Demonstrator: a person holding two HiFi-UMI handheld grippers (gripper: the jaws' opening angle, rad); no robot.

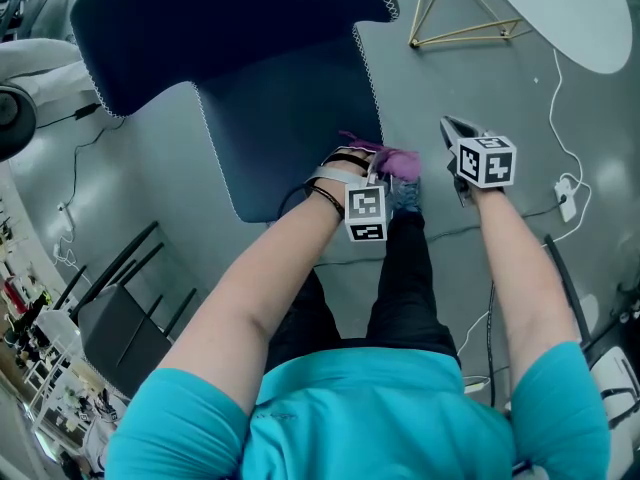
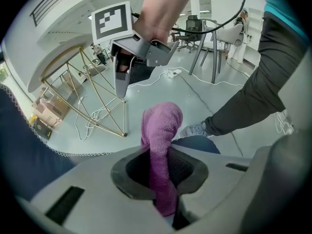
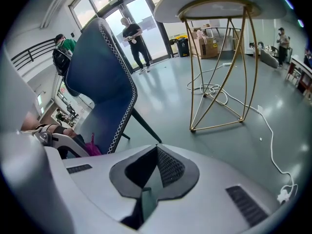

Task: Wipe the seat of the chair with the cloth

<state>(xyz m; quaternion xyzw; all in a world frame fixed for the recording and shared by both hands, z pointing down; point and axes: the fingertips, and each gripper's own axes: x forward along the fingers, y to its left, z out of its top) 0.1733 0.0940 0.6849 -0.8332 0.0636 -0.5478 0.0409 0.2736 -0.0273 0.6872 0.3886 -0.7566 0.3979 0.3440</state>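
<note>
One chair [image 1: 290, 128], one cloth [image 1: 396, 162], one table [image 1: 585, 8]

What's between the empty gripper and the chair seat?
In the head view: the purple cloth, pinched in the left gripper, then bare floor beside the right gripper.
</note>
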